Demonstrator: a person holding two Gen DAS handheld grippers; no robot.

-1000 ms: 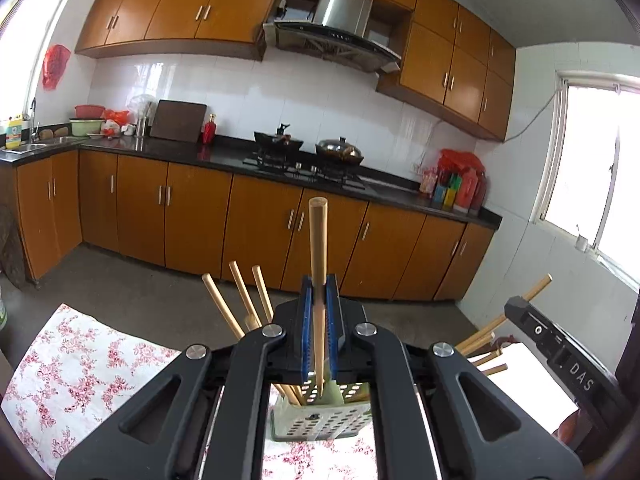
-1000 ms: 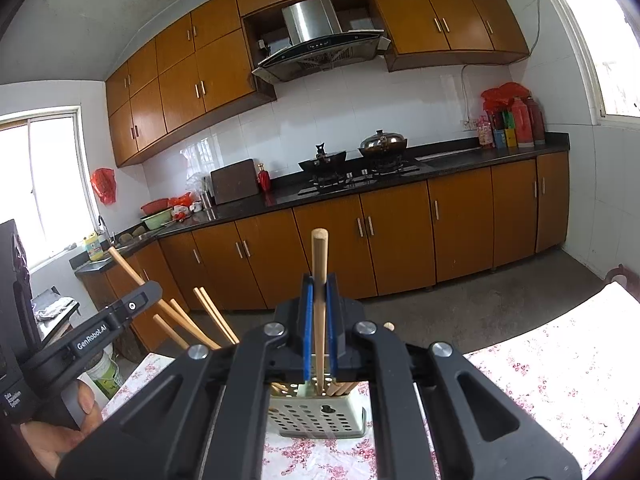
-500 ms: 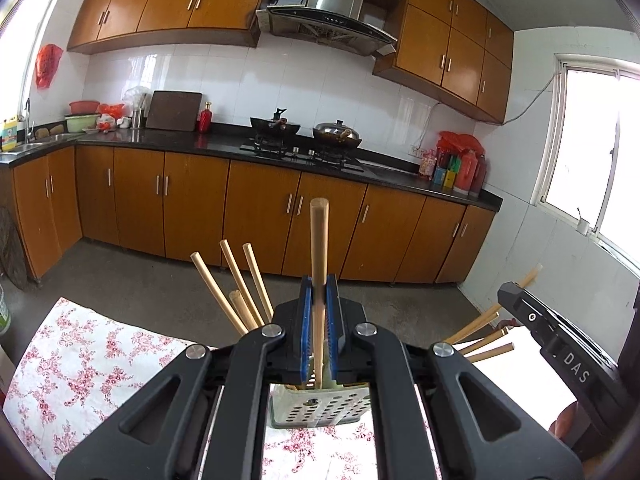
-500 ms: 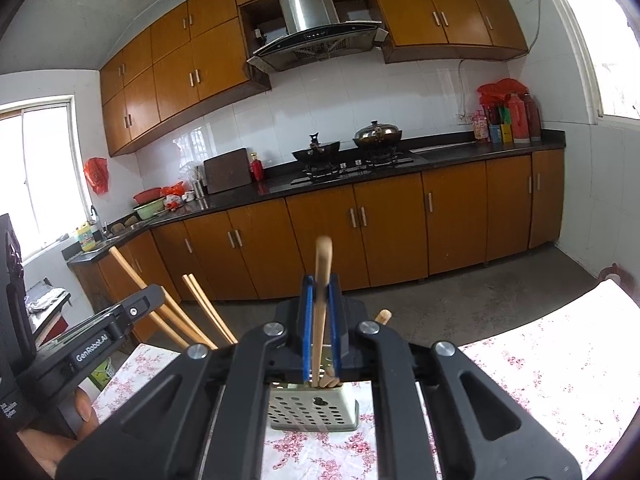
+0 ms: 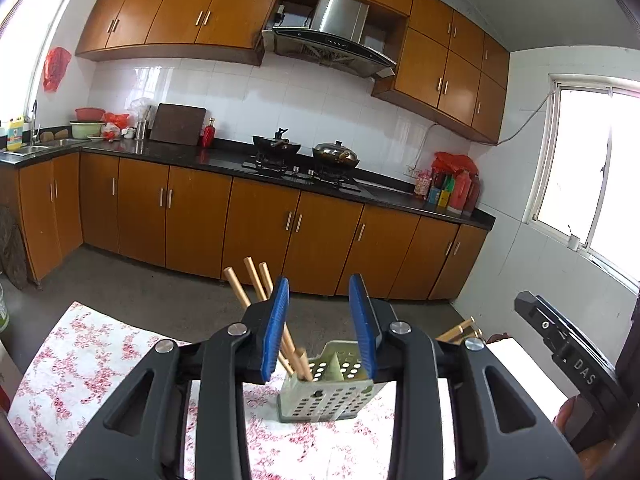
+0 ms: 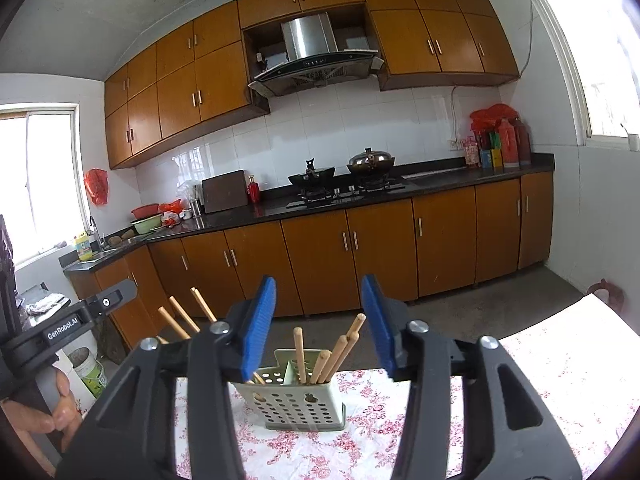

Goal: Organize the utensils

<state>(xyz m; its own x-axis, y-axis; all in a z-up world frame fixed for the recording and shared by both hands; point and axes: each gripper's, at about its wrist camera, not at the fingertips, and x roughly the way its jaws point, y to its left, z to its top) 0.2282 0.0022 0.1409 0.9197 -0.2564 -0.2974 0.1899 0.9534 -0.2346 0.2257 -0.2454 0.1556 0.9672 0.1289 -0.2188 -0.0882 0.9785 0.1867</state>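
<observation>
Right wrist view shows our right hand-held gripper (image 6: 318, 326) with jaws just opened, nothing between them, above the perforated utensil caddy (image 6: 296, 398) holding wooden chopsticks (image 6: 320, 356). Our left hand-held gripper (image 5: 320, 330) has likewise just parted above it. Release seems finished; next we need more utensils.

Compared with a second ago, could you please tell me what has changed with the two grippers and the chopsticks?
Both grippers let go: the left gripper and right gripper each clamped one chopstick, and their jaws have just been opening, now empty. Those chopsticks now stand in the holder. The holder stayed on the tablecloth.
</observation>
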